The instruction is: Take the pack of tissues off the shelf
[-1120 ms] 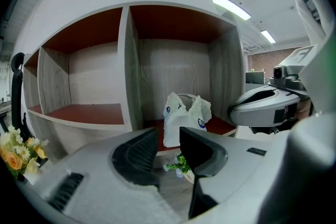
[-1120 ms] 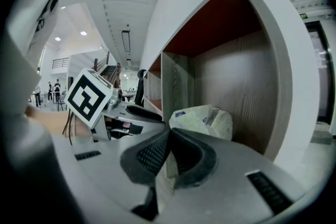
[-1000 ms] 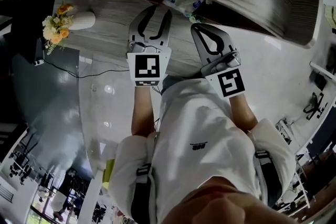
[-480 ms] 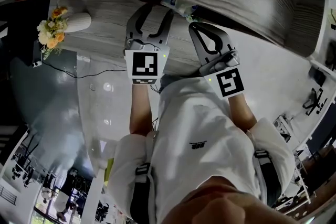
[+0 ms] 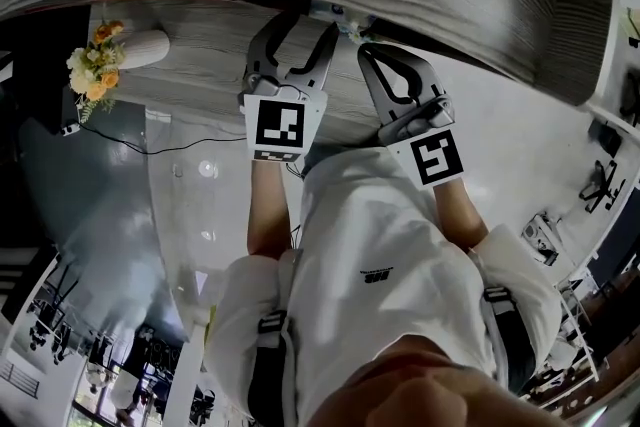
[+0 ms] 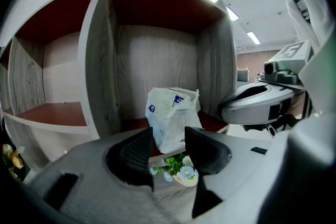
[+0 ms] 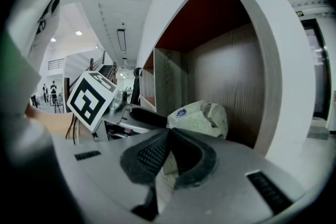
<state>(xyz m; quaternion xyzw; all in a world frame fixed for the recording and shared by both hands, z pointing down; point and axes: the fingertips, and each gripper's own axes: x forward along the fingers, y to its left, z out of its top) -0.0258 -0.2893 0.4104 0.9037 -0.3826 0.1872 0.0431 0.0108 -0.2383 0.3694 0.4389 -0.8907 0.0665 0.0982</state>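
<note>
A white pack of tissues [image 6: 170, 115] stands, apparently upright, on the wood-grain shelf's [image 6: 97, 60] red compartment floor.

Shelf [image 6: 157, 60]: grey wood-grain walls, matt. The base and top panels of each bay are smooth red-brown, and the front edges smooth white.
Pack [image 6: 170, 115]: thin white plastic film, crinkled, with a slight sheen.
Right gripper [image 7: 169, 132]: smooth matt grey plastic shell. Pads [image 7: 149, 157] are black, finely cross-ribbed and matt.
Floor [image 5: 120, 215]: glossy, mirror-like.
Shirt [image 5: 380, 245]: white cloth, matt, creased.
</note>
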